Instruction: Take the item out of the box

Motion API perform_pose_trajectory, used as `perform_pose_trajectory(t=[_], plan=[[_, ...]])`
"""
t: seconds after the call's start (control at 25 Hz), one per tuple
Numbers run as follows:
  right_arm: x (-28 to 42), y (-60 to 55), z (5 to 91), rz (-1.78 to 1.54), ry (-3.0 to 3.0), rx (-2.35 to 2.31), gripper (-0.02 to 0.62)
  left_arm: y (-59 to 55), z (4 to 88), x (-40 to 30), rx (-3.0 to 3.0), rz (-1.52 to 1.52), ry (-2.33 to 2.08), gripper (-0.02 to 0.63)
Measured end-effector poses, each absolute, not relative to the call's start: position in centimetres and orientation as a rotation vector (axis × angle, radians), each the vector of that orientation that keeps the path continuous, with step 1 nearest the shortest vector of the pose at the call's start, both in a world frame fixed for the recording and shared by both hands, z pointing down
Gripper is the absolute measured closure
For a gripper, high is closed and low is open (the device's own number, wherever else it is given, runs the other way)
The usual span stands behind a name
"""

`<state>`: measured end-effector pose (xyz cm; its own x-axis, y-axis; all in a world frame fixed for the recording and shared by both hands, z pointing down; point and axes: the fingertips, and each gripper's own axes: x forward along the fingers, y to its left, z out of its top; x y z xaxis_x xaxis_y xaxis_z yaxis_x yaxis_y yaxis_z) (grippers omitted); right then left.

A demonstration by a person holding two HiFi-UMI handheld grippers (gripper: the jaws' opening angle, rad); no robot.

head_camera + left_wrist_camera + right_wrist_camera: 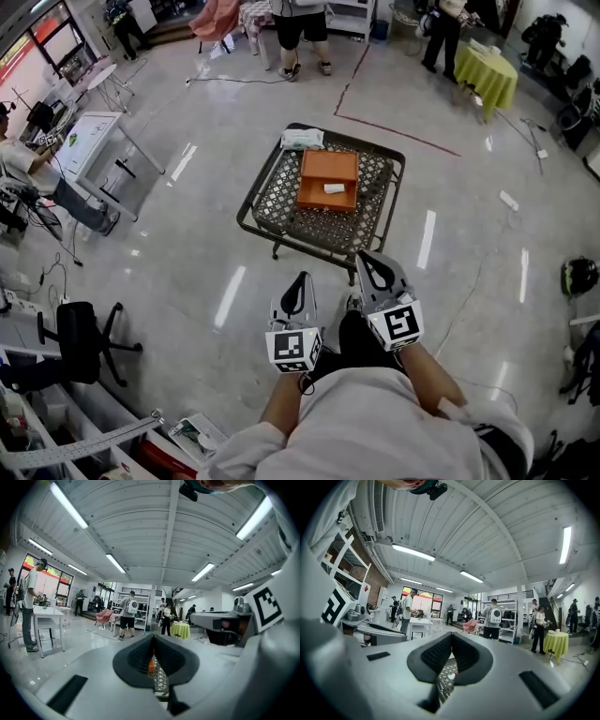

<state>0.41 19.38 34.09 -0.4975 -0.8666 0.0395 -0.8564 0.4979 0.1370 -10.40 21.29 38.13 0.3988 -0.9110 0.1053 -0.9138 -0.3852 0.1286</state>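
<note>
An orange rectangular cardboard box (328, 178) sits in the middle of a low dark metal lattice desk (281, 204) on the glossy grey floor (187, 244). A small white item (335, 188) lies in the box, toward its right side. A white packet (302, 139) rests at the desk's far left corner. Both grippers are held close to the person's body, well apart from the desk and pointing toward it. The left gripper (302, 277) has its black ribbed fingers (136, 657) closed together with nothing between them. The right gripper (367, 259) likewise has its fingers (435, 656) closed and empty.
</note>
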Motion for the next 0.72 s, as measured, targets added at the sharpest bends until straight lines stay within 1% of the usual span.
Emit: perform_pose_trajectory(t=[0.4,0.72], plan=[[-0.8,12.1,34.3,-0.143,-2.663,1.481,0.592,14.9,38.0,-10.8,2.508,0.075,-1.642,0.597],[1.7,4.6,35.0,-0.101,-2.661,1.470,0.591,7.1,37.8,-8.0,2.510,0.113,-1.618,0.597]])
